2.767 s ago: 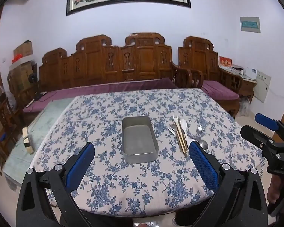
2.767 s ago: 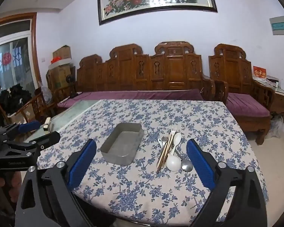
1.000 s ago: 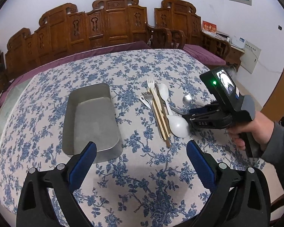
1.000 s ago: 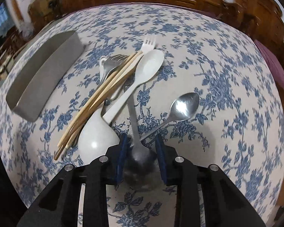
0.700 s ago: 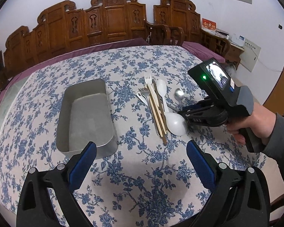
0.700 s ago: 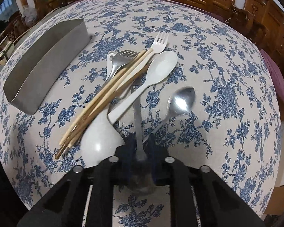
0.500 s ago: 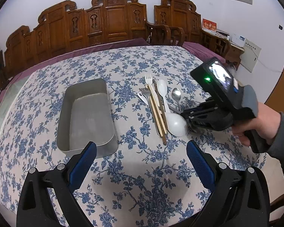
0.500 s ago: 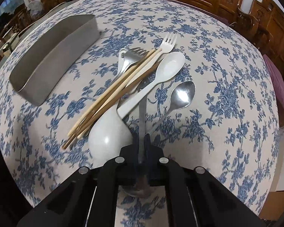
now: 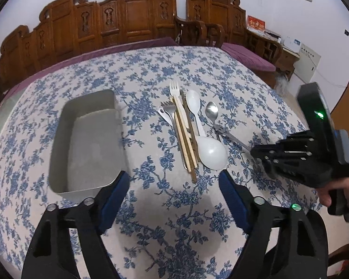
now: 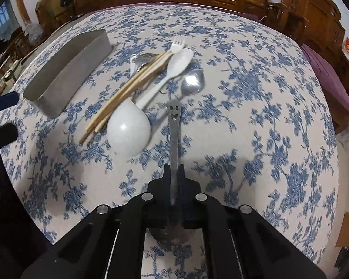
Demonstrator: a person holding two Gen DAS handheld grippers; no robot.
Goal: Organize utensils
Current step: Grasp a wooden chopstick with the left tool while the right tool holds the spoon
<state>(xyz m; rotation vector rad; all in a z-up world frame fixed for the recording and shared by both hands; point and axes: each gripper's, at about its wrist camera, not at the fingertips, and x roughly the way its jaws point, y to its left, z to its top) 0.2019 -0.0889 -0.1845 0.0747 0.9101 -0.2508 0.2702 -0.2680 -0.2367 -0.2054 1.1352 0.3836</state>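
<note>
Right gripper (image 10: 173,169): clamped on smiley-handled steel spoon (image 10: 173,125), beside rectangular grey metal tray (image 9: 88,139). Left gripper (image 9: 174,186): spread, closing, empty.

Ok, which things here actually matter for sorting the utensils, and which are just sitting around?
For the job:
- metal tray
- smiley-handled metal spoon, clamped in the right gripper
- white ladle, white spoon, small metal spoon
- chopsticks, forks
- left gripper, open, holding nothing

Just around:
- carved wooden bench
- floral tablecloth
</note>
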